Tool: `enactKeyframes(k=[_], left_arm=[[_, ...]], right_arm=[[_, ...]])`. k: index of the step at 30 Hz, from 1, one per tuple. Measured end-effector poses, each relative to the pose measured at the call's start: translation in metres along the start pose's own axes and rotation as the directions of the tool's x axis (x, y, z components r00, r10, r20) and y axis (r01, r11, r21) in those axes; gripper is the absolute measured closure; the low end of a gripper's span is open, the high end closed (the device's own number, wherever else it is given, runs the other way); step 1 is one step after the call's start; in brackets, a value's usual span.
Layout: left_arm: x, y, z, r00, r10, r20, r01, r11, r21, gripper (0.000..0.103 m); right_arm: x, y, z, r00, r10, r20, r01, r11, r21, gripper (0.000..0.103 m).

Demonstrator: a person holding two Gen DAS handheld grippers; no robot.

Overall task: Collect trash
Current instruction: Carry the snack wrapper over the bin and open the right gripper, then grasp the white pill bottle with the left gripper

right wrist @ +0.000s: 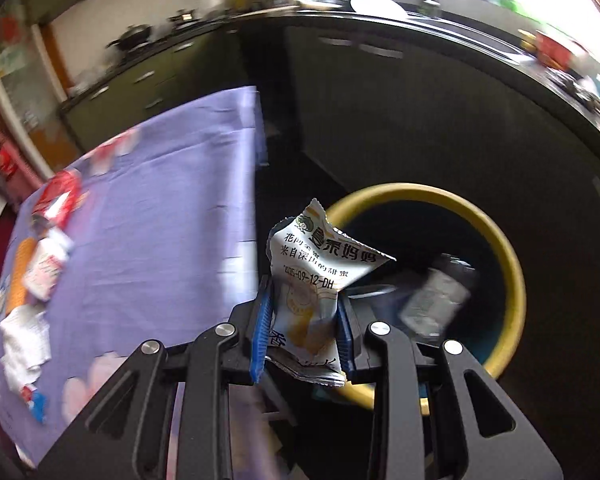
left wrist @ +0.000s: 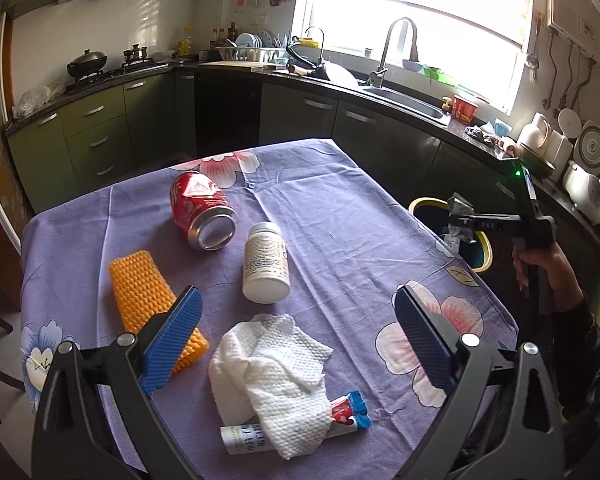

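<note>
While my right gripper (right wrist: pixel 302 332) pinches a crumpled white snack wrapper (right wrist: pixel 320 264) above the yellow-rimmed dark bin (right wrist: pixel 508 256) beside the purple floral tablecloth (left wrist: pixel 340 216), my left gripper (left wrist: pixel 298 336) hangs wide apart over a crumpled white paper towel (left wrist: pixel 272 368).

Open purple tablecloth (left wrist: pixel 340 216) right of bottle (left wrist: pixel 265 262); can (left wrist: pixel 202 210), sponge (left wrist: pixel 148 296), tissue (left wrist: pixel 272 376) crowding left.

Table (left wrist: pixel 340 216) with can (left wrist: pixel 200 210), bottle (left wrist: pixel 265 260), sponge (left wrist: pixel 148 296), tissue (left wrist: pixel 272 372).
</note>
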State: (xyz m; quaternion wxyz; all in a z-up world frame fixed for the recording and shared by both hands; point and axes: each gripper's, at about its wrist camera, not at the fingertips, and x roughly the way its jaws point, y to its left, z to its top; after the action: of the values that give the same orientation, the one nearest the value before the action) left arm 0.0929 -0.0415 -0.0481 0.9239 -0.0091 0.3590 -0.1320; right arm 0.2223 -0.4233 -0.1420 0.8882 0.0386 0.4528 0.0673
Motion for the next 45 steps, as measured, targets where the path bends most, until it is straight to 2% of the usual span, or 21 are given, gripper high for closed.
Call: enactKeyframes(k=[4,7,9,10,11,16,21,25,30,33,36,43,45], left_arm=[[0.006,-0.006,0.004,1.000,0.003,-0.011,-0.003,1.000,0.008,0.011],[0.009,-0.008,0.006,1.000,0.005,-0.018,-0.005,1.000,0.013,0.011],[0.011,-0.010,0.007,1.000,0.006,-0.025,-0.006,1.000,0.019,0.011],[0.012,-0.011,0.008,1.000,0.008,-0.026,-0.007,1.000,0.022,0.011],[0.013,-0.012,0.008,1.000,0.009,-0.029,-0.008,1.000,0.025,0.011],[0.018,-0.013,0.011,0.999,0.011,-0.042,-0.009,0.999,0.032,0.011],[0.028,-0.014,0.011,0.998,0.006,-0.070,-0.003,0.999,0.040,0.011],[0.041,-0.014,0.015,0.993,0.026,-0.112,-0.019,0.998,0.064,0.011],[0.078,-0.009,0.028,0.976,0.039,-0.214,-0.021,0.996,0.085,0.011],[0.110,-0.005,0.033,0.951,0.039,-0.307,-0.016,0.997,0.078,0.011],[0.132,0.002,0.037,0.932,0.047,-0.360,-0.026,0.998,0.062,0.011],[0.169,0.020,0.043,0.895,0.035,-0.444,-0.036,0.999,0.006,0.012],[0.175,0.020,0.043,0.890,0.042,-0.454,-0.042,0.999,0.010,0.018]], right_arm=[[0.024,-0.043,0.000,0.998,-0.057,-0.042,0.059,0.996,0.065,0.074],[0.038,-0.059,-0.005,0.995,-0.080,-0.067,0.085,0.993,0.084,0.073],[0.047,-0.068,-0.007,0.990,-0.113,-0.082,0.120,0.988,0.095,0.067],[0.047,-0.072,-0.009,0.990,-0.121,-0.075,0.129,0.985,0.110,0.057],[0.047,-0.077,-0.010,0.990,-0.122,-0.067,0.129,0.984,0.121,0.053],[0.031,-0.086,-0.017,0.993,-0.116,-0.019,0.118,0.982,0.150,0.053],[0.009,-0.078,-0.027,0.996,-0.087,0.027,0.082,0.984,0.157,0.052],[-0.014,-0.065,-0.037,0.995,-0.069,0.079,0.057,0.988,0.144,0.047],[-0.032,-0.039,-0.043,0.993,-0.047,0.110,0.035,0.993,0.111,0.046],[-0.041,-0.027,-0.044,0.992,-0.033,0.125,0.022,0.996,0.091,0.043],[-0.048,-0.015,-0.044,0.991,-0.028,0.134,0.018,0.997,0.076,0.043],[-0.048,-0.011,-0.044,0.991,-0.014,0.135,0.004,0.997,0.072,0.043],[-0.043,-0.015,-0.043,0.991,-0.012,0.130,0.002,0.997,0.074,0.043]])
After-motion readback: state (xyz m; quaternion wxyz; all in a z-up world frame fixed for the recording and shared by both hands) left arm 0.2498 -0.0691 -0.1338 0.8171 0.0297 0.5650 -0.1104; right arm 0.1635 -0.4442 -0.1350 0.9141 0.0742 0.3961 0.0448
